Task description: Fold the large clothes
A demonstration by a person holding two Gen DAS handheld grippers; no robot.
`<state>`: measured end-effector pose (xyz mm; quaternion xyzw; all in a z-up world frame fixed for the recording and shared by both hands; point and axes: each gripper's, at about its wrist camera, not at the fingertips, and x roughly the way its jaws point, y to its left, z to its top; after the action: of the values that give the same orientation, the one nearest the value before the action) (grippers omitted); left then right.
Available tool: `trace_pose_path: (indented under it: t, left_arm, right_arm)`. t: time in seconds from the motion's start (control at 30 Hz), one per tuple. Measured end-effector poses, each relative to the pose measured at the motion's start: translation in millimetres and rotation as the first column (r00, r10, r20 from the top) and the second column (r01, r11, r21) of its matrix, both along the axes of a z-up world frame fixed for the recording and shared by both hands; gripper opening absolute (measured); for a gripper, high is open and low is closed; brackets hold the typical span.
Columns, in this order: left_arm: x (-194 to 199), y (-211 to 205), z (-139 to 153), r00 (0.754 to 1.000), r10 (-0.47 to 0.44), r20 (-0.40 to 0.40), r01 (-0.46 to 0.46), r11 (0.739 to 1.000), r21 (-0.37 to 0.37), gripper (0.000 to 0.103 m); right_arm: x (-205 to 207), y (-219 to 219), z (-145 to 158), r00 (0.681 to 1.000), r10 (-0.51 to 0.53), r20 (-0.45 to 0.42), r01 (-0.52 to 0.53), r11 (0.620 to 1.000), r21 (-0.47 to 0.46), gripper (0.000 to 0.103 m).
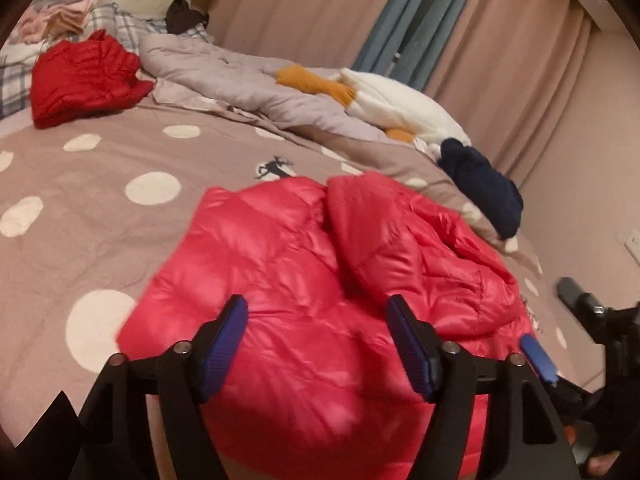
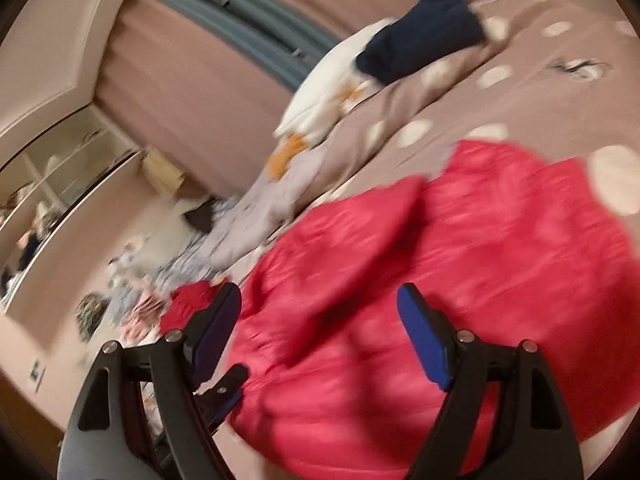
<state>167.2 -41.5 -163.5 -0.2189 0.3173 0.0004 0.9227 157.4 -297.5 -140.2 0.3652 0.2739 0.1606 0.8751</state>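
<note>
Writing: none can be read.
Left gripper (image 1: 316,340): wide open, empty, above pink jacket (image 1: 304,280).
Right gripper (image 2: 320,332): wide open, empty.
Surface: dotted bedspread (image 1: 100,208) ahead.

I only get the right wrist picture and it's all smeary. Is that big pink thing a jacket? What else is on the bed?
Observer: Yes. The left wrist view is sharper: it's a quilted pink puffer jacket with one part folded over on its right side.
Child: Is anybody grabbing it?
Observer: No. The left gripper is open above the jacket, nothing between its fingers.
Child: What's the little red blob far away?
Observer: A second, darker red puffer jacket, bunched up near the plaid pillows.
Child: Does the bed have pictures on it?
Observer: The polka-dot bedspread has a small dark deer print just beyond the pink jacket.
</note>
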Motion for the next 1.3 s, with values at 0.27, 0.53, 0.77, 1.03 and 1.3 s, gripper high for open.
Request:
trace_pose_path:
  t: [0.27,0.53,0.77,1.03,1.3]
  left_arm:
    - [-1.1,9.6,5.5,1.0,-0.005,0.008,0.005,1.0,0.002,0.071]
    - [9.5,3.7,0.2,0.999,-0.042,-0.021,0.041,0.999,-0.033,0.071]
    - [18.7,-44.2,-38.9,0.998,0.051,-0.043,-0.034,0.943,0.331,0.071]
    - [-4.5,-2.5,-20.0,0.999,-0.015,-0.044,0.02,0.992,0.122,0.071]
    - [-30.1,88.0,-19.6,0.965,0.239,-0.112,-0.251,0.962,-0.105,0.076]
  right_arm:
    - [13.7,57.1,3.1,0.998,-0.023,-0.051,0.005,0.945,-0.327,0.01]
    - [-40.2,31.0,-14.8,0.996,-0.059,-0.06,0.029,0.914,-0.404,0.01]
    - [-30.7,24.3,-40.9,0.995,-0.074,-0.06,0.043,0.913,-0.407,0.007]
    - [-37.2,27.5,-30.8,0.995,-0.083,-0.049,0.048,0.87,-0.49,0.023]
    - [-61.9,19.0,19.7,0.99,-0.129,0.063,0.144,0.871,-0.469,0.054]
